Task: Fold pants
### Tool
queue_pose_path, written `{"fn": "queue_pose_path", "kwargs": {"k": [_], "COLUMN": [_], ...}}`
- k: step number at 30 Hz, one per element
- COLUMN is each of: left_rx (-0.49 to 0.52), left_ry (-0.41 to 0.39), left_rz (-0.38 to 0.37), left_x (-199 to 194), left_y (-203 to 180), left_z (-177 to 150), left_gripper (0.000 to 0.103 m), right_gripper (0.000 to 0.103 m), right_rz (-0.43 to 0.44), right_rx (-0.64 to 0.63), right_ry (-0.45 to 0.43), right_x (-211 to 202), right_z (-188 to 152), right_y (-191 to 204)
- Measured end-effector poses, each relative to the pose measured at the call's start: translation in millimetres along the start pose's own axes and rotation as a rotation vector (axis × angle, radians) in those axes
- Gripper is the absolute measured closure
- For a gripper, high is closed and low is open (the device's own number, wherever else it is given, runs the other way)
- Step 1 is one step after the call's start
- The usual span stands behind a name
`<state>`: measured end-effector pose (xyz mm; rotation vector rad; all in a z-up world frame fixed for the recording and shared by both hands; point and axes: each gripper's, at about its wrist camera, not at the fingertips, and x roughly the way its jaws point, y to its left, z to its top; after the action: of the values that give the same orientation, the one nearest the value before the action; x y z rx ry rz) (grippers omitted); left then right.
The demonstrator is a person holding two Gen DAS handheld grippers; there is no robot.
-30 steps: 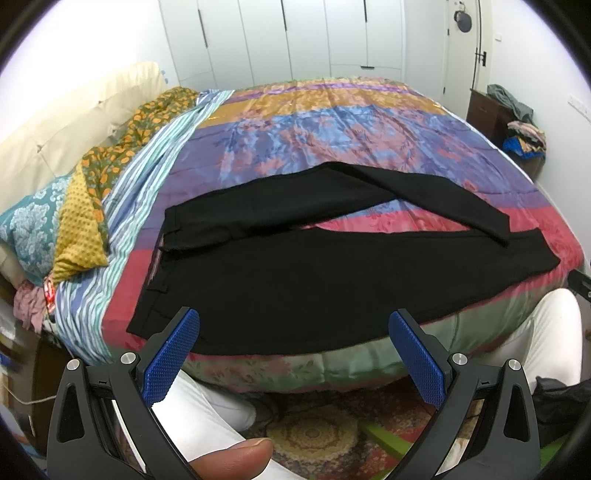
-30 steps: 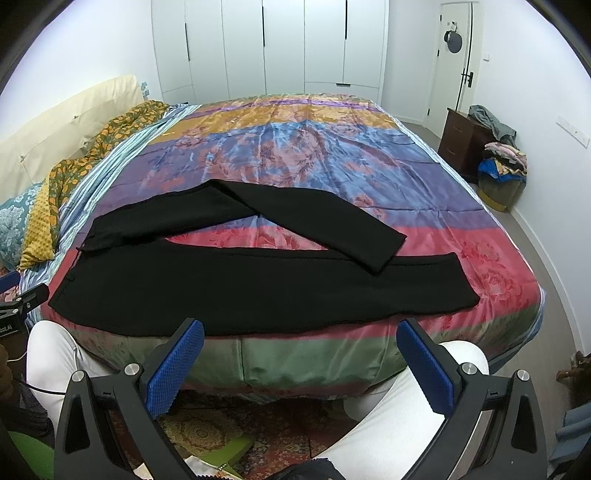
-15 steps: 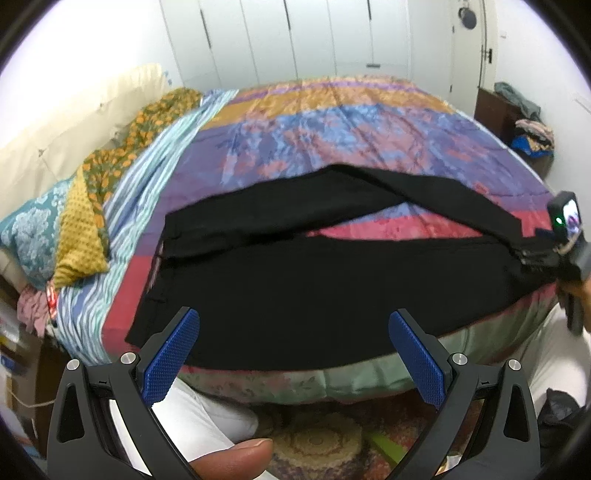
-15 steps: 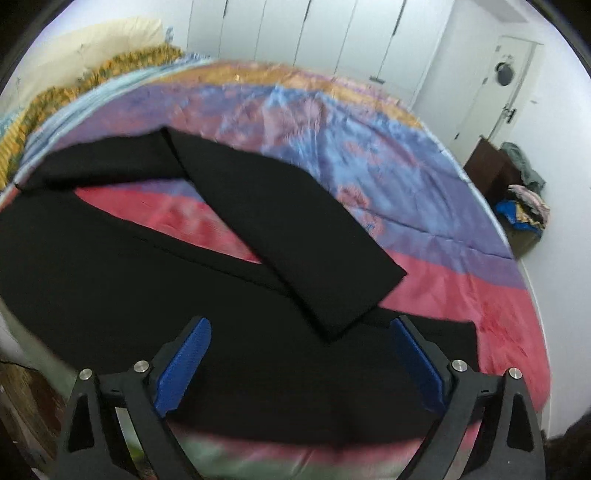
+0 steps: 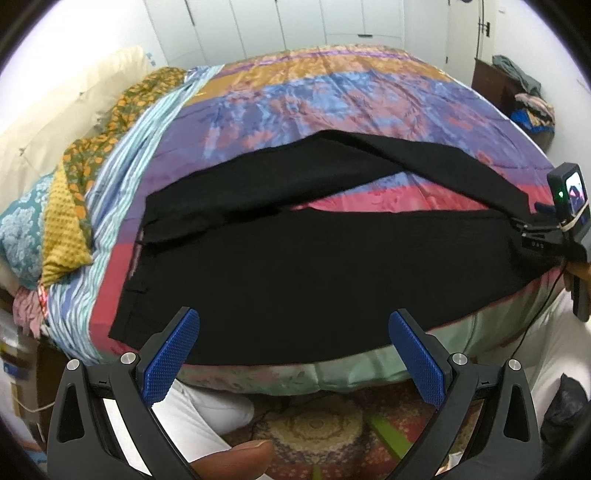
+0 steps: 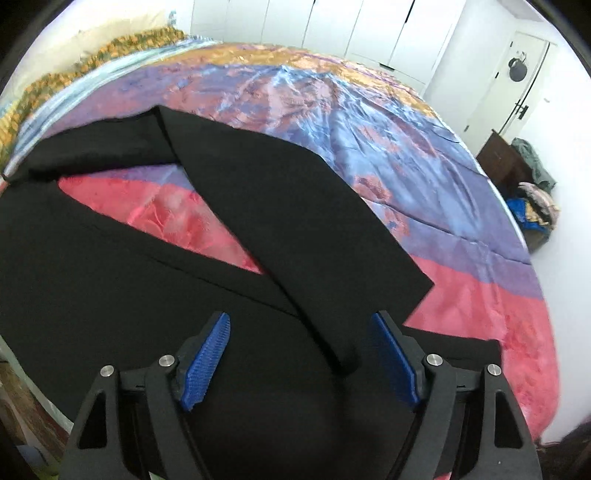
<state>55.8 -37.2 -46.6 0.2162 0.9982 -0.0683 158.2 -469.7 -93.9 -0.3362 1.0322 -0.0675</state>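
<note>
The bed [image 5: 332, 110], under a satin quilt banded in gold, blue, purple, red and green, fills both views, with white wardrobe doors [image 6: 332, 29] at twelve o'clock and a dark dresser [image 6: 498, 158] heaped with clothes at two to three o'clock. Pillows [image 5: 55, 206] and a yellow-patterned cloth lie along the nine o'clock side.

The black pants [image 5: 314, 266] lie flat across the near edge of the bed, waist toward eight o'clock, one leg running straight along the edge, the other bent back so its hem crosses the first near four o'clock. By my reading, the folding has barely begun: the legs are not yet stacked, and the lengthwise folds remain.

The right tongs [image 6: 301, 360] are closing, low over the crossed hem, the cloth between the blue pads but not yet pinched. The left tongs [image 5: 291, 360] hang wide apart and empty near the bed's edge at six o'clock, over the waist side.
</note>
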Motion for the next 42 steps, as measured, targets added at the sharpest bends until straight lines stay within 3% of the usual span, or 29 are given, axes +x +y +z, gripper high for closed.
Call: {"fn": "queue_pose_path", "kwargs": {"k": [8,18,19,20,22,25,27,29,33,35,36,37,38,40,42], "left_rx": [-0.019,-0.021,-0.020,-0.020,-0.026,-0.036,-0.035,-0.027,-0.008,-0.023,-0.037,-0.052,-0.076,-0.094,-0.108], "left_ry": [-0.009,0.010,0.013,0.017,0.025,0.043,0.064,0.083,0.085,0.082,0.086,0.091,0.101,0.112,0.081], "left_rz": [0.004,0.002,0.003,0.004,0.006,0.013,0.011,0.009,0.012,0.018,0.020,0.021,0.028,0.042,0.080], "left_x": [-6,-1,1,3,7,16,25,34,42,46,49,52,61,76,98], "left_y": [5,6,5,6,7,10,10,6,-1,2,5,10,18,29,43], "left_z": [-3,-4,-4,-4,-5,-5,-4,-2,8,13,15,16,18,24,39], "left_gripper": [0.001,0.001,0.001,0.001,0.001,0.001,0.001,0.001,0.001,0.001,0.001,0.001,0.001,0.001,0.001], "right_gripper": [0.025,0.027,0.040,0.066,0.097,0.098,0.098,0.098,0.097,0.069,0.038,0.031,0.031,0.031,0.031], "right_rz": [-0.084,-0.092,-0.056,-0.019,-0.002,0.065,0.111,0.102,-0.031,-0.100,-0.177,-0.226,-0.230,-0.137,0.074], "right_rx": [-0.015,-0.085,-0.085,-0.089,-0.118,-0.110,-0.071,-0.048,0.031,0.121,0.162,0.185,0.192,0.201,0.197], "right_ry": [0.016,0.042,0.045,0.045,0.059,0.017,-0.004,-0.032,-0.042,0.011,0.020,0.007,-0.003,-0.025,-0.055], "right_x": [5,41,44,46,43,10,-8,-16,19,50,62,69,76,84,91], "right_z": [5,-2,-2,0,5,31,62,108,227,259,267,270,270,264,250], "right_y": [-8,-20,-23,-25,-25,-39,-62,-93,-173,-202,-211,-213,-207,-179,-127]}}
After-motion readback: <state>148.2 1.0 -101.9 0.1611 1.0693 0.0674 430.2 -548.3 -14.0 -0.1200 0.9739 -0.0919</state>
